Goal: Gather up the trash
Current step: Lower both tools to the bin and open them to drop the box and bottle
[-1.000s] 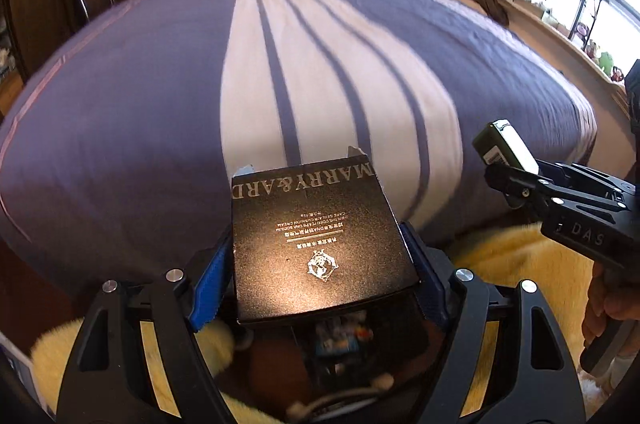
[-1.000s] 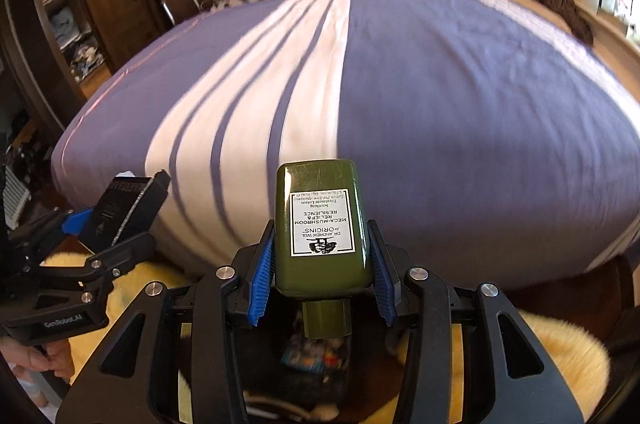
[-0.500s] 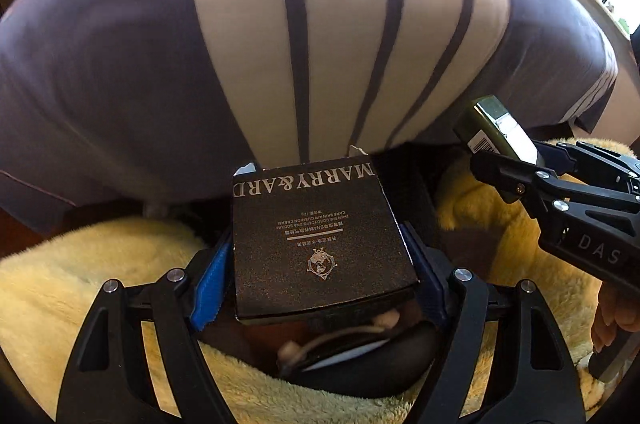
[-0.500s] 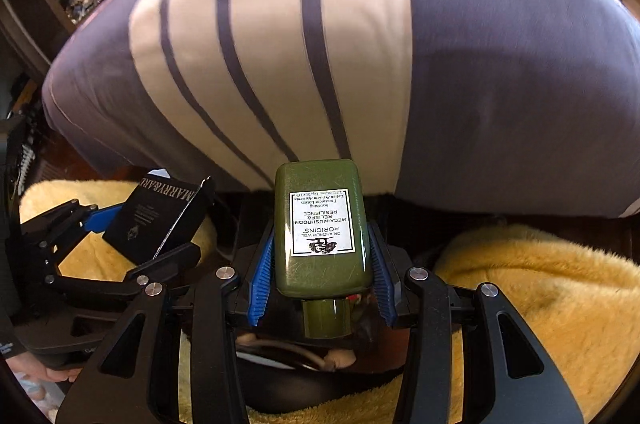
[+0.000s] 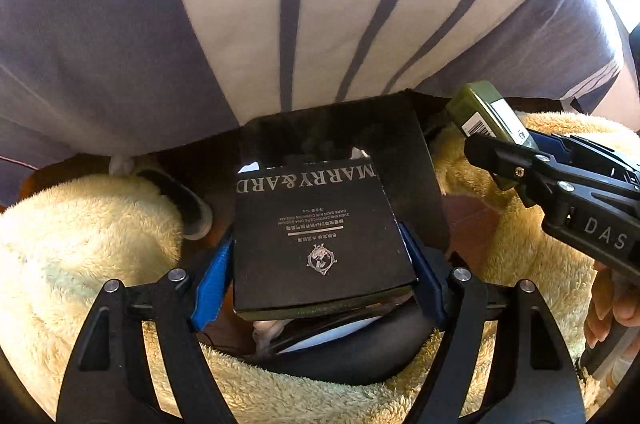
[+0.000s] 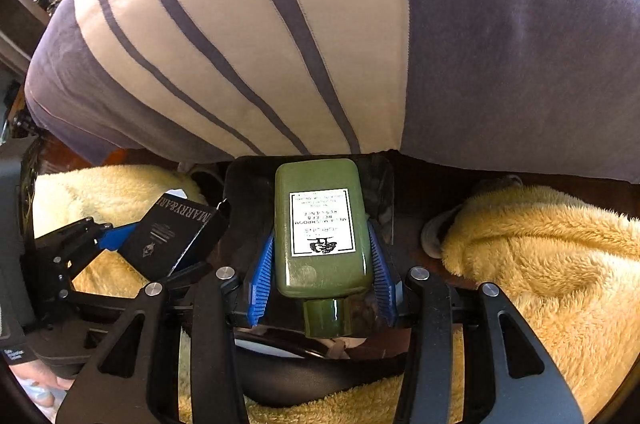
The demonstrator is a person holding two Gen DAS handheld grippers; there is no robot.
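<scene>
Black carton [image 5: 320, 236] lettered "MARRY&ARD", clamped flat between the blue pads [image 5: 210, 288] of the left gripper [image 5: 316, 280]; printed face up, held above a dark bin [image 5: 416, 160] at the foot of the bed. Same carton seen edge-on in the right wrist view [image 6: 168, 236], tilted, left of the bin.

Green bottle [image 6: 322, 232] with white label, pinched at both sides by the ribbed blue pads [image 6: 262, 276] of the right gripper [image 6: 322, 284]; cap end toward the camera, base pointing at the bin's far wall [image 6: 248, 176]. In the left wrist view, bottle [image 5: 492, 120] noted at the bin's right edge, barcode visible, held in the black jaws marked "DAS".

Both grippers pointed steeply downward, close side by side, not touching.

Bin contents partly visible: dark rounded item and pale scraps [image 5: 268, 330], not identifiable.

Surroundings: fluffy yellow rug [image 6: 540, 264] on both sides of the bin; purple bedcover [image 6: 520, 44] with cream stripes hanging just behind. Fingers of the person's right hand [image 5: 612, 312] on the handle at frame edge.
</scene>
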